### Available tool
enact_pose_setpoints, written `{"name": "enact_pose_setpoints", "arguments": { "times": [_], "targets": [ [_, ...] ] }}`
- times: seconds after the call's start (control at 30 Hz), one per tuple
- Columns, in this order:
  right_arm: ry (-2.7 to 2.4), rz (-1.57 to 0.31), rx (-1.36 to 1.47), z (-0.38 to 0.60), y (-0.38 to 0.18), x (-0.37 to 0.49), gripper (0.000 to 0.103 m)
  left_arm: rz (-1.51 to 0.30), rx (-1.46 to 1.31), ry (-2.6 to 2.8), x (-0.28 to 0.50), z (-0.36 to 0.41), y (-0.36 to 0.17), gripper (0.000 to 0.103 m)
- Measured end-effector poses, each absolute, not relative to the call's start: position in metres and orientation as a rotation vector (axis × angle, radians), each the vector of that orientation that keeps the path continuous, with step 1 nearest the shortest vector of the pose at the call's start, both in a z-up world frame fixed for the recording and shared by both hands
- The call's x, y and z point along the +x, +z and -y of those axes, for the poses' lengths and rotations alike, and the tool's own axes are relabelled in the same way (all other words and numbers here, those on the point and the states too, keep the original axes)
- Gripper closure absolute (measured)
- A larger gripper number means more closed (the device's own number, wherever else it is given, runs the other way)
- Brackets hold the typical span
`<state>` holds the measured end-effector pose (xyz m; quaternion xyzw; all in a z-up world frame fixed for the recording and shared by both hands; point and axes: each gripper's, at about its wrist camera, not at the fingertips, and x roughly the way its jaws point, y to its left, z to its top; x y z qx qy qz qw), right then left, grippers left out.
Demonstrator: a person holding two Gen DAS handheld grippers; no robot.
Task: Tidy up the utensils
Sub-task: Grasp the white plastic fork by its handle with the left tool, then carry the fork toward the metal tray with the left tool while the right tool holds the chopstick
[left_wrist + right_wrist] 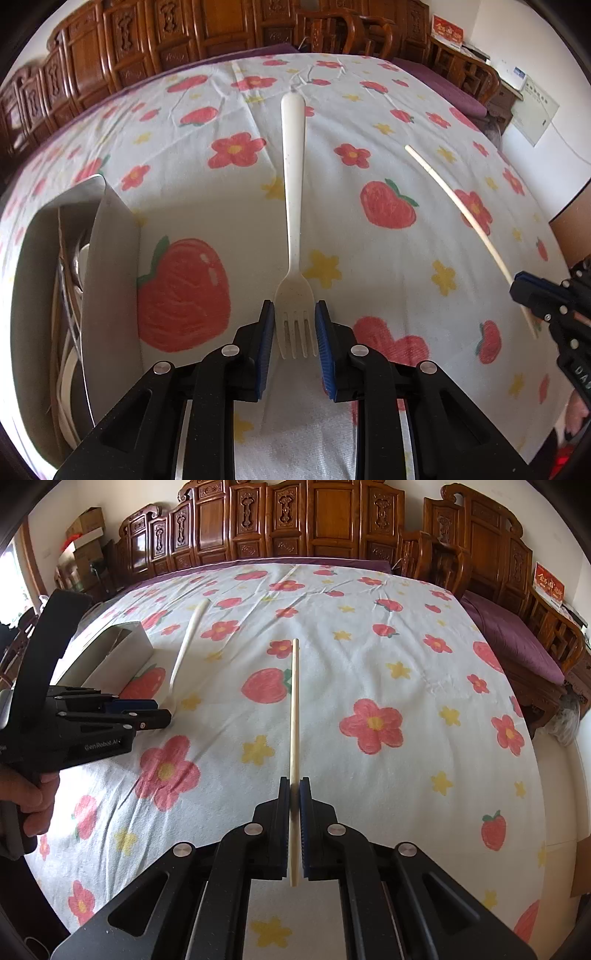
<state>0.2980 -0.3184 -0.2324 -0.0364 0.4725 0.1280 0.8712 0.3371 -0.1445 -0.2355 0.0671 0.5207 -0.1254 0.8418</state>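
A white plastic fork [293, 206] points away from me, its tines between the blue pads of my left gripper [294, 317], which is shut on the tine end. It also shows in the right wrist view [186, 642]. A pale chopstick [294, 716] is clamped between the pads of my right gripper [294, 794] and sticks out forward; it also shows in the left wrist view [469, 221]. The right gripper [532, 291] is at the right edge there, and the left gripper [159, 714] is at the left of the right wrist view.
A white open box [107, 280] holding several utensils stands on the left, also seen in the right wrist view [110, 657]. A flower and strawberry print cloth [369, 258] covers the table. Carved wooden furniture [295, 520] stands behind it.
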Motion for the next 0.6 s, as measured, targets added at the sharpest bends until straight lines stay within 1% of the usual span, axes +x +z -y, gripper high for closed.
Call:
{"name": "enact_pose_setpoints", "arguments": {
  "times": [0.17, 0.2, 0.23, 0.6],
  "targets": [
    [0.269, -0.990, -0.081, 0.318, -0.232, 0.295, 0.097, -1.074, 0.145, -0.262, 0.332, 0.145, -0.232, 0.083],
    [0.268, -0.991, -0.081, 0.318, -0.233, 0.295, 0.097, -1.069, 0.149, -0.260, 0.331, 0.146, -0.230, 0.091],
    [0.267, -0.991, -0.081, 0.318, -0.233, 0.295, 0.097, -1.065, 0.152, -0.258, 0.331, 0.146, -0.229, 0.103],
    [0.268, -0.992, -0.074, 0.320, -0.234, 0.294, 0.097, -1.039, 0.161, -0.292, 0.325, 0.144, -0.213, 0.103]
  ]
}}
